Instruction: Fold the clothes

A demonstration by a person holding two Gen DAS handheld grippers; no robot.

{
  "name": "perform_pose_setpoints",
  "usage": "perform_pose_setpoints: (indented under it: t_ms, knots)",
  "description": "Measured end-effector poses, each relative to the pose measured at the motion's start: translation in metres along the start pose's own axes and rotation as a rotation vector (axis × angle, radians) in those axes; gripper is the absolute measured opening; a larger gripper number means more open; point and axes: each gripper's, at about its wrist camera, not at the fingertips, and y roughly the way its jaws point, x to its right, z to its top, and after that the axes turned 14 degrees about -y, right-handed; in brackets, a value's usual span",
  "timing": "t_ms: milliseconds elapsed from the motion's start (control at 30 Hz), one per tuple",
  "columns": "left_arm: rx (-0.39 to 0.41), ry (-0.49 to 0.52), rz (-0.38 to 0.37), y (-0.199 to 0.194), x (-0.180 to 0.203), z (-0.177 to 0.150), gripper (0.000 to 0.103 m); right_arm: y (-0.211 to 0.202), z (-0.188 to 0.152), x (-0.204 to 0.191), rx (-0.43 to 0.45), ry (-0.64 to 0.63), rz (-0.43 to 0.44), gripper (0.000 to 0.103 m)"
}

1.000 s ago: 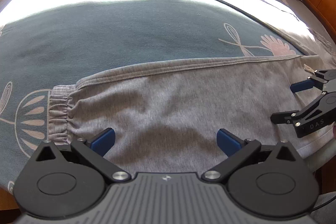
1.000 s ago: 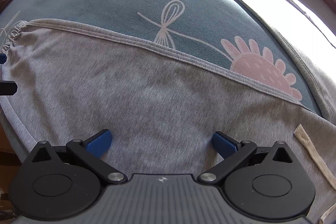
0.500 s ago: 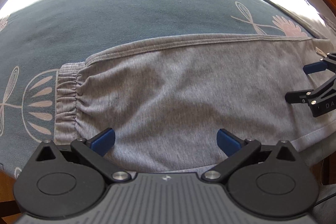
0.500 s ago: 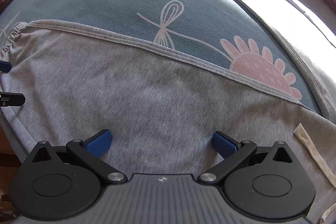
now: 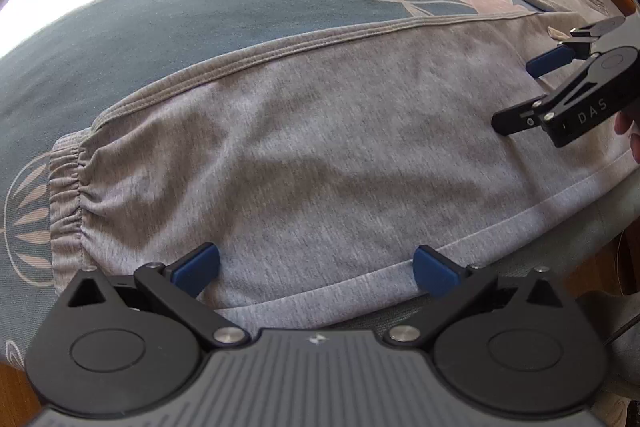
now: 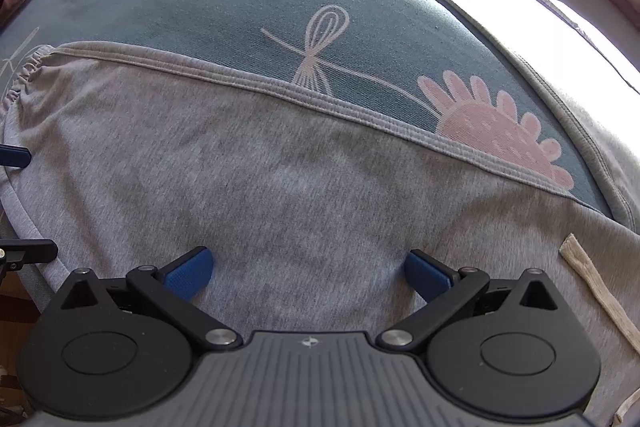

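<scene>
Both grippers hang with fingers spread wide over a pair of grey sweatpants [image 5: 320,147] laid flat across a teal bedspread [image 5: 180,27] with pink flower patterns, and neither is holding any cloth. From where I stand, the left gripper [image 5: 316,267] sits at the near hem, close to the gathered elastic cuff [image 5: 66,203], while the right gripper [image 6: 306,269] is further along the same leg, near a pale drawstring [image 6: 596,291] lying on the fabric.

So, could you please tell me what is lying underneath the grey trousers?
The grey trousers lie on a teal bedspread with pink flower patterns. Where the trousers cover it, the bedspread is hidden.
</scene>
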Motion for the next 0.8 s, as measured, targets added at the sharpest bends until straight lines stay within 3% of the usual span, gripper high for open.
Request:
perform_pose_setpoints:
  t_ms: [267, 400, 600, 700, 800]
  knots:
    - [-0.042, -0.018, 0.031, -0.004, 0.008, 0.006, 0.102, -0.011, 0.005, 0.007, -0.025, -0.010, 0.033, 0.103]
    - [0.002, -0.024, -0.012, -0.014, 0.014, 0.013, 0.102, -0.035, -0.023, 0.011, 0.018, 0.001, 0.084, 0.103]
    - [-0.039, -0.004, 0.010, 0.004, 0.022, 0.009, 0.102, -0.026, -0.043, 0.002, -0.045, -0.026, 0.124, 0.103]
    - [-0.055, 0.004, 0.030, 0.009, 0.022, 0.006, 0.102, -0.031, -0.053, 0.002, -0.074, 0.020, 0.158, 0.103]
    - [-0.065, -0.004, 0.034, 0.009, 0.021, 0.007, 0.102, -0.040, -0.055, 0.009, -0.041, 0.038, 0.137, 0.103]
